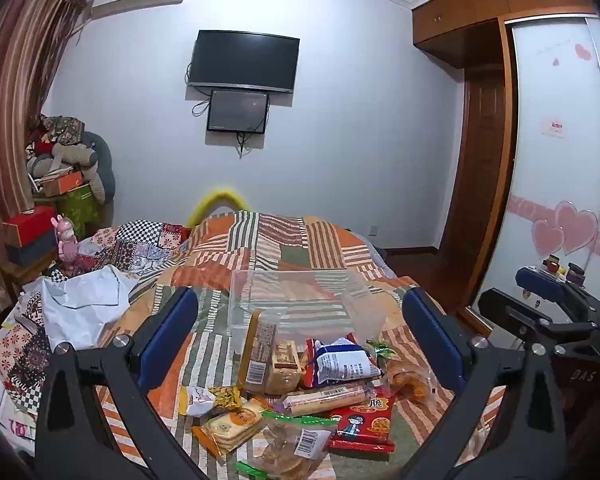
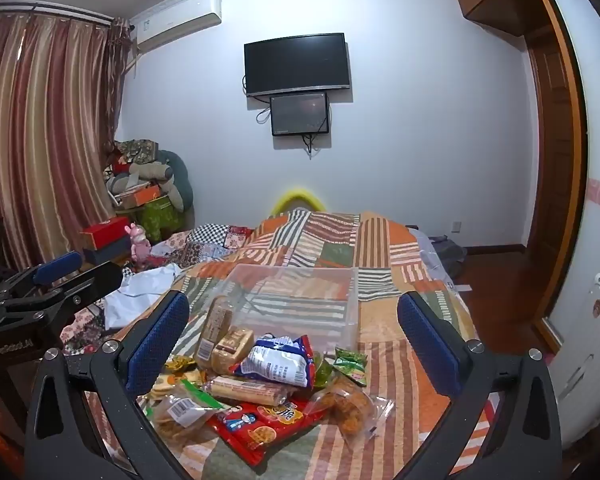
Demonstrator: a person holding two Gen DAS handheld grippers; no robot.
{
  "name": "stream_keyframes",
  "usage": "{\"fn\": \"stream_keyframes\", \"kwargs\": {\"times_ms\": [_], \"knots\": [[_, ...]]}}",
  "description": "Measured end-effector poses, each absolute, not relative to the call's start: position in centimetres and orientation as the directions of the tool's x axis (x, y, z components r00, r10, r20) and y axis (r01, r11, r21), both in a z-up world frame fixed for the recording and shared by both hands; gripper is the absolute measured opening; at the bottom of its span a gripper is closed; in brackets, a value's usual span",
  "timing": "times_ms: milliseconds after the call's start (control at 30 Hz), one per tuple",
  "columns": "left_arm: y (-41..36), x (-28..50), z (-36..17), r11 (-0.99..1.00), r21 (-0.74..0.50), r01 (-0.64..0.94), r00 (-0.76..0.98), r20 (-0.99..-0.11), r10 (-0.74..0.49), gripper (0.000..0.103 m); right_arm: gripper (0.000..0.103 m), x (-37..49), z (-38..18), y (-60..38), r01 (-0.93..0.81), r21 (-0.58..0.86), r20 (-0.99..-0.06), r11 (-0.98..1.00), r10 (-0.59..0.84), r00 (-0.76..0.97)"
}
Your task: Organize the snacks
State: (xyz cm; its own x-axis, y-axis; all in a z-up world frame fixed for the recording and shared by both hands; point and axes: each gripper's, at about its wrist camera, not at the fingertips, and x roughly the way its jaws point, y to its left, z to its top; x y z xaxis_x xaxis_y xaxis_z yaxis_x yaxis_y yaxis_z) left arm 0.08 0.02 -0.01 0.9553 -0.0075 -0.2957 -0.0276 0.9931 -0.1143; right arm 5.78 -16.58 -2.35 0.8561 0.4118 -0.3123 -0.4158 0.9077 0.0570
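A pile of snack packets lies on the patchwork bedspread: a red packet, a blue-and-white bag, a long biscuit roll, bread packs and clear bags of cookies. A clear plastic box stands empty just behind the pile. My left gripper is open above the pile. My right gripper is open above it too. Each gripper shows at the other view's edge, the right one and the left one.
Crumpled white plastic and patterned cloth lie on the bed's left. Boxes and a pink toy stand at the left by the curtain. A wardrobe and wooden floor lie to the right. A TV hangs on the far wall.
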Motion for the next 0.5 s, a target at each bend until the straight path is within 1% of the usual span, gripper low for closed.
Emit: {"fn": "stream_keyframes", "kwargs": {"times_ms": [233, 267, 500], "knots": [[-0.4, 0.1, 0.1, 0.995, -0.098, -0.002, 0.955, -0.296, -0.027, 0.103, 0.103, 5.6, -1.8, -16.9, -0.420, 0.070, -0.312, 0.905, 0.420, 0.852], [0.4, 0.0, -0.1, 0.993, -0.115, -0.035, 0.953, -0.301, -0.001, 0.103, 0.103, 5.6, -1.8, -16.8, -0.421, 0.068, -0.311, 0.904, 0.420, 0.852], [1.2, 0.7, -0.5, 0.995, -0.095, -0.030, 0.954, -0.300, 0.000, 0.103, 0.103, 5.7, -2.1, -16.6, -0.423, 0.061, -0.310, 0.904, 0.420, 0.853]]}}
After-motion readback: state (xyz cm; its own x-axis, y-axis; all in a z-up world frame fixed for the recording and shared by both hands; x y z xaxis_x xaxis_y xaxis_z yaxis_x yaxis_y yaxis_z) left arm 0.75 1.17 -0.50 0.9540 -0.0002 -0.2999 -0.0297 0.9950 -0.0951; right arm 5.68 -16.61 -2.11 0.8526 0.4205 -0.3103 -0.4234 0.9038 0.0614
